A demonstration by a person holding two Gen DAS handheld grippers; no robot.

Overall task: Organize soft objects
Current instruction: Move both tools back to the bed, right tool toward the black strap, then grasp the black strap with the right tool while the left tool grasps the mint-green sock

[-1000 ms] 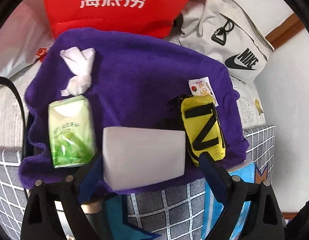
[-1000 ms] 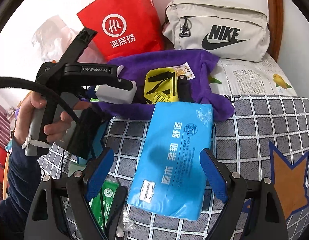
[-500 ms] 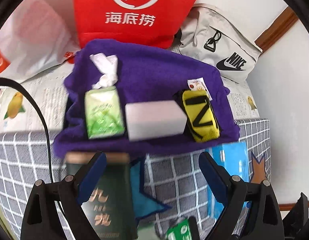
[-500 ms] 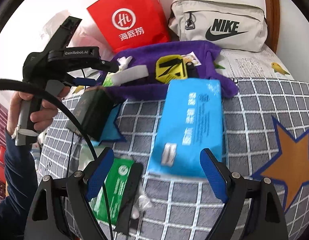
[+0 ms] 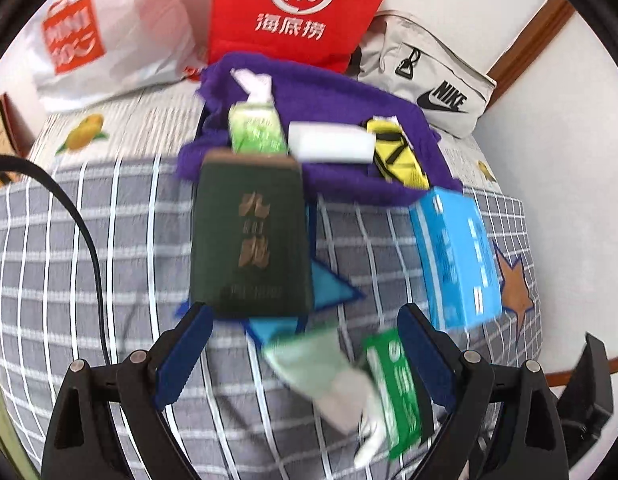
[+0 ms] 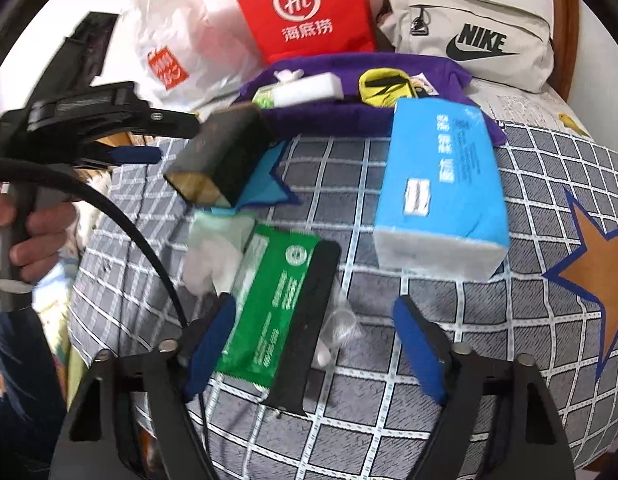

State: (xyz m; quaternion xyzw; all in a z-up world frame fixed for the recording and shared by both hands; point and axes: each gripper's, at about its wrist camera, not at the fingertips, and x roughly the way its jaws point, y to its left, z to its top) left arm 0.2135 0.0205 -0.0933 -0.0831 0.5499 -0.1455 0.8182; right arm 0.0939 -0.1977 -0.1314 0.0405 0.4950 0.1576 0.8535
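Observation:
A purple towel (image 5: 329, 96) lies at the back of the bed and carries a green tissue pack (image 5: 255, 130), a white sponge block (image 5: 331, 146) and a yellow pouch (image 5: 399, 156). A dark green box (image 5: 249, 236) lies in front of the towel, just beyond my left gripper (image 5: 305, 354), which is open and empty. A blue tissue pack (image 6: 441, 176) and a green packet (image 6: 273, 300) lie on the checked cover. My right gripper (image 6: 313, 350) is open and empty, its left finger beside the green packet. The towel also shows in the right wrist view (image 6: 361, 68).
A red paper bag (image 5: 305, 8), a white plastic bag (image 5: 109, 40) and a grey Nike bag (image 6: 469, 36) stand behind the towel against the wall. A pale tissue wad (image 6: 217, 248) lies by the green packet. The bed edge is at the left.
My left gripper let go of the white block on the towel and pulled back toward me. My right gripper also drew back and left, from the blue pack to over the green packet.

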